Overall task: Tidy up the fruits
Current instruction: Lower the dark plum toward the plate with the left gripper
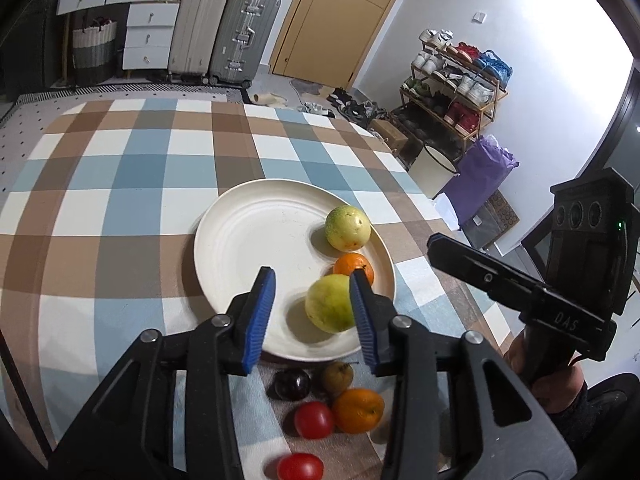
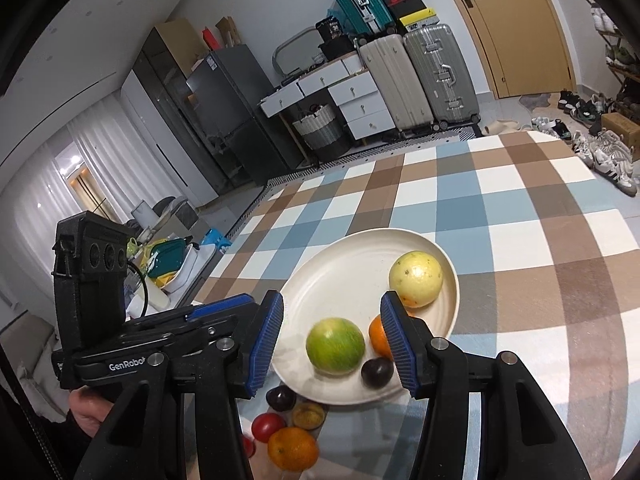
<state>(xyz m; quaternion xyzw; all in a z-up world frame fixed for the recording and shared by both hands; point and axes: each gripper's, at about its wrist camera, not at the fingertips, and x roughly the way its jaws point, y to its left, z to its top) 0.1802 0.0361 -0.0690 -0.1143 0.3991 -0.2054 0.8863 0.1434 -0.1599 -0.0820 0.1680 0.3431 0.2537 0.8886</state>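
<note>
Four fruits counted on plate (image 2: 320, 280), lower centre; five left on bench (image 1: 100, 200) below. Left tongs (image 1: 312, 312) and right tongs (image 2: 332, 336) open, nothing gripped.

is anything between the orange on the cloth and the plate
Yes. A small brown fruit lies between the orange and the plate's near rim, with a dark plum beside it.

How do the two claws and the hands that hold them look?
Both claws, left and right, are black plastic with ribbed blue pads and silver pivot bolts. Each carries a black box with three round lenses. One side reads "GenRobot", another "DAS". A thin black cable loops beside the left one.
</note>
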